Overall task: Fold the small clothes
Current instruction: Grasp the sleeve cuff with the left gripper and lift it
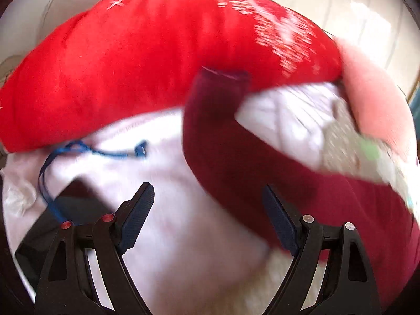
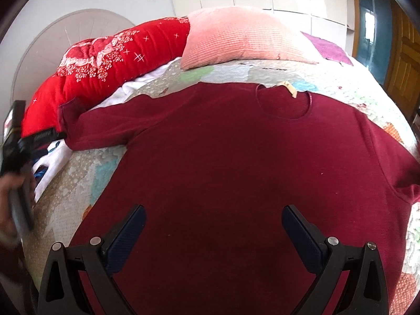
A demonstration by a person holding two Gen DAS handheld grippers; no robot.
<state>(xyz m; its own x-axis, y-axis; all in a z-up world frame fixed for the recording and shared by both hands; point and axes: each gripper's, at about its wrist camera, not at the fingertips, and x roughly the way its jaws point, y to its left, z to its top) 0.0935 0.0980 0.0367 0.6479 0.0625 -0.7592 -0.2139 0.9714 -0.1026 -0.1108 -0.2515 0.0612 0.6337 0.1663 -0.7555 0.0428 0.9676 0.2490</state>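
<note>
Maroon sweater (image 2: 236,157): lies flat and spread on the bed's patchwork quilt (image 2: 341,84), neckline (image 2: 284,105) toward the pink pillow, a tan tag at the collar. One long sleeve (image 2: 105,123) stretches out from the sweater's body toward the red cushion, its cuff (image 2: 68,114) resting against that cushion.

Your right gripper (image 2: 213,233): hovers over the lower middle of the sweater, fingers spread wide, nothing between them.

Your left gripper (image 1: 208,215): fingers parted and empty, held just short of the sweater's sleeve (image 1: 223,157); its view is motion-blurred. From the right wrist view your left hand and its tool show only as a blurred shape at the far edge, beyond the sleeve.

Red cushion (image 2: 105,63): long, with white pattern, beside the sweater's cuff.

Pink pillow (image 2: 244,39): on the quilt, just beyond the sweater's neckline.

White cloth (image 1: 162,183): with a blue cord (image 1: 78,149), beside the sleeve, under the left gripper.

Purple cloth (image 2: 328,47): beyond the pillow from the sweater.
</note>
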